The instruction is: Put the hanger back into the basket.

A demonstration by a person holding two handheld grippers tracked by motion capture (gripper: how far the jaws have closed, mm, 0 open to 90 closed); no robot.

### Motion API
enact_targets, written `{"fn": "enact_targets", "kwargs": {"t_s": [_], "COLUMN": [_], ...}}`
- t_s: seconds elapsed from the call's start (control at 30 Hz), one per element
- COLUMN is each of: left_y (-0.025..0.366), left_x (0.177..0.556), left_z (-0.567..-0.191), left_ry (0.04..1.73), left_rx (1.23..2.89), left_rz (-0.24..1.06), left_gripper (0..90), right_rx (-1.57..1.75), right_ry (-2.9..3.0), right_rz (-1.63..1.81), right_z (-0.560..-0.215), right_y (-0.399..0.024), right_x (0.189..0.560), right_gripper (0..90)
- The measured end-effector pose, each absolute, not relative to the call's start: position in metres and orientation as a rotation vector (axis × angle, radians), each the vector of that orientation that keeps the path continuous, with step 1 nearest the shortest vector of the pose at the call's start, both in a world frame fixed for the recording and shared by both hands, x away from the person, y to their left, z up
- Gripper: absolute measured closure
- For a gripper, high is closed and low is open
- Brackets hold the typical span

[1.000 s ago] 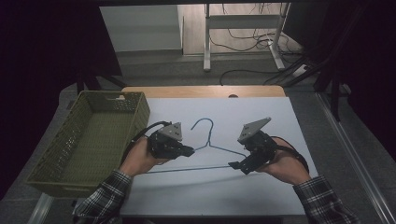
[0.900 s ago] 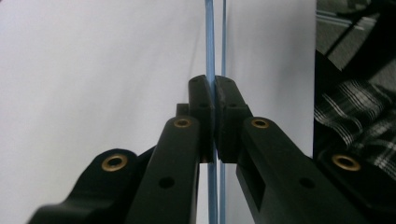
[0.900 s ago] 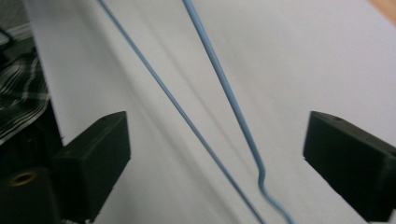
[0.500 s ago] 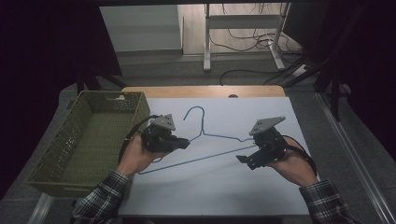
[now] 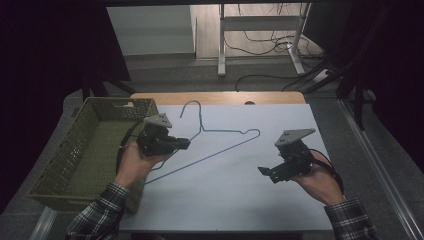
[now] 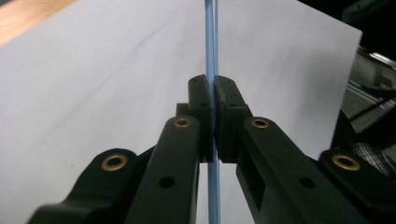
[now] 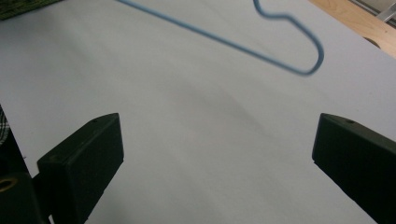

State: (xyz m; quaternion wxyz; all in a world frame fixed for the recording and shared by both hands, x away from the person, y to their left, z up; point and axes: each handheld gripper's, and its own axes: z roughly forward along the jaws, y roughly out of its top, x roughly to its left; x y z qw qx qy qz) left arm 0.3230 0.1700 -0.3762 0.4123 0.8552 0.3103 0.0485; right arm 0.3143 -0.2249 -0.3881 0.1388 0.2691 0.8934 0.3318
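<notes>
1 blue wire hanger (image 5: 215,142) sits pinched in the left gripper (image 5: 184,144), dragging toward the green basket (image 5: 75,155); right gripper (image 5: 265,172), jaws just spread wide and empty, hovers apart over the white table (image 5: 225,200).

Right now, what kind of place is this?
Probably a lab or recording workspace: a white-topped table with a blue wire hanger and green basket, cables trailing over the floor behind.
</notes>
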Motion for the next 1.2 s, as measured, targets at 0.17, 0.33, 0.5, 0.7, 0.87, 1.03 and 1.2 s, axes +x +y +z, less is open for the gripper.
{"fn": "enact_targets", "kwargs": {"t_s": [0.17,0.33,0.5,0.7,0.87,1.03,1.2], "left_y": [0.196,0.217,0.246,0.272,0.3,0.319,0.342], "left_x": [0.318,0.314,0.307,0.3,0.291,0.284,0.277], "left_z": [-0.368,-0.364,-0.359,-0.357,-0.357,-0.359,-0.363], "left_ry": [0.838,0.877,0.935,0.984,1.041,1.08,1.124], "left_rx": [2.1,2.066,2.021,1.989,1.95,1.928,1.908], "left_rz": [0.173,0.207,0.259,0.303,0.35,0.375,0.412], "left_gripper": [87.6,87.6,87.6,87.6,87.6,87.6,87.6], "right_rx": [0.809,0.857,0.873,0.888,0.9,0.901,0.922], "right_ry": [2.576,2.57,2.562,2.553,2.55,2.55,2.546], "right_rz": [0.998,1.016,1.042,1.046,1.051,1.05,1.054], "right_z": [-0.399,-0.408,-0.416,-0.421,-0.425,-0.427,-0.43], "right_y": [-0.225,-0.224,-0.223,-0.224,-0.226,-0.227,-0.232], "right_x": [0.31,0.307,0.3,0.297,0.295,0.293,0.291], "right_gripper": [1.0,0.1,0.0,0.0,0.0,0.0,0.0]}}
